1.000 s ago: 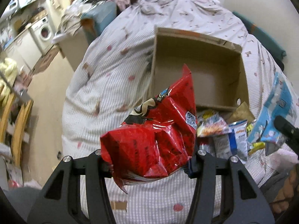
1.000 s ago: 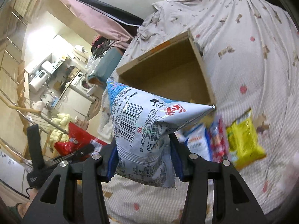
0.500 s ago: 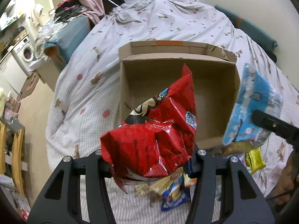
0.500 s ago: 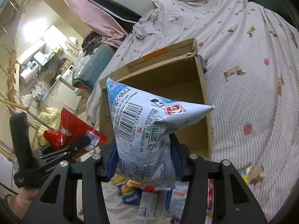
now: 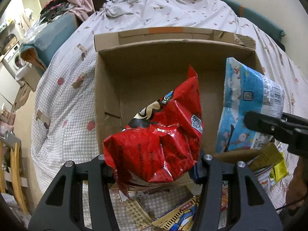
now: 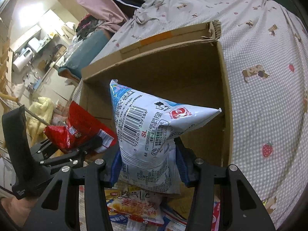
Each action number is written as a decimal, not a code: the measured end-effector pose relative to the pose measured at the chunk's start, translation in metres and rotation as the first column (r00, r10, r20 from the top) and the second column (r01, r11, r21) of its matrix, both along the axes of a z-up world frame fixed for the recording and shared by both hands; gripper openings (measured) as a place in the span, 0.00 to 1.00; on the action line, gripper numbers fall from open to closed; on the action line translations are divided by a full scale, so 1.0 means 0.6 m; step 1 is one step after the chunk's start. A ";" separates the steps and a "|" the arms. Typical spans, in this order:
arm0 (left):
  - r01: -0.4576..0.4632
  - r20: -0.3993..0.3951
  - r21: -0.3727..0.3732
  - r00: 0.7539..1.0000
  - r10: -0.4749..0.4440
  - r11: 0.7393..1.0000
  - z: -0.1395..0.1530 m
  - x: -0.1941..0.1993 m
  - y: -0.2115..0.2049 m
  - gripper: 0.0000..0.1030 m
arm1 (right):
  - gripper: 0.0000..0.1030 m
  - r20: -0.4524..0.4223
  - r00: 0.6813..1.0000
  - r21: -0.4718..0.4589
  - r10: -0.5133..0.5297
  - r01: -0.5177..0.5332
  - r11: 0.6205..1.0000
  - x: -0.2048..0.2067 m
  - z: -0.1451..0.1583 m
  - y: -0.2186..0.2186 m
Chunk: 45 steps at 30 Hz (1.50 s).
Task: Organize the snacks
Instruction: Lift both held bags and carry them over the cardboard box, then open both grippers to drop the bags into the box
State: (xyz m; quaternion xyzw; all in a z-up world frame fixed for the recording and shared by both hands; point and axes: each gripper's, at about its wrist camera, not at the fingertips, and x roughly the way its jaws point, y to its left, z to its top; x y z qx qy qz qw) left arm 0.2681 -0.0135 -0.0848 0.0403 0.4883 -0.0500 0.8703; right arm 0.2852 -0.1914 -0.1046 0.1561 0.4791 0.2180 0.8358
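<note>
The left tongs point(image 5: 154, 163) are clamped on a red snack bag point(image 5: 159, 132), held above the near wall of the open cardboard box point(image 5: 107, 88) on the bed point(image 5: 63, 88); its long axis rises toward the box's far wall. The right tongs point(image 6: 148, 165) grip a blue-and-white snack bag point(image 6: 152, 130), its pointed corner aimed at the box's right wall. Loose snack packets point(image 6: 134, 209) lie at the bed's near edge.

A quilted bed point(image 5: 63, 104) carries an open cardboard box point(image 5: 107, 88) and loose snack packets point(image 6: 134, 209).
</note>
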 end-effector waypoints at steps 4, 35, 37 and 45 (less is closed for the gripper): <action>0.006 0.001 0.000 1.000 -0.006 1.000 -0.002 0.002 -0.001 0.48 | 0.50 0.001 1.000 -0.020 0.001 -0.001 1.000 -0.002 -0.003 0.002; -0.020 0.104 -0.033 0.994 0.024 0.999 0.033 -0.022 0.010 1.00 | 0.88 0.056 0.995 0.019 -0.083 0.082 0.996 -0.006 0.010 -0.019; -0.019 0.115 -0.028 0.993 0.022 0.999 0.038 -0.024 0.009 1.00 | 0.88 0.072 0.994 0.020 -0.083 0.082 0.996 -0.008 0.016 -0.021; -0.030 0.102 -0.060 0.994 0.036 0.998 0.037 -0.027 0.016 1.00 | 0.89 0.060 0.996 0.011 -0.067 0.066 0.998 -0.003 0.014 -0.016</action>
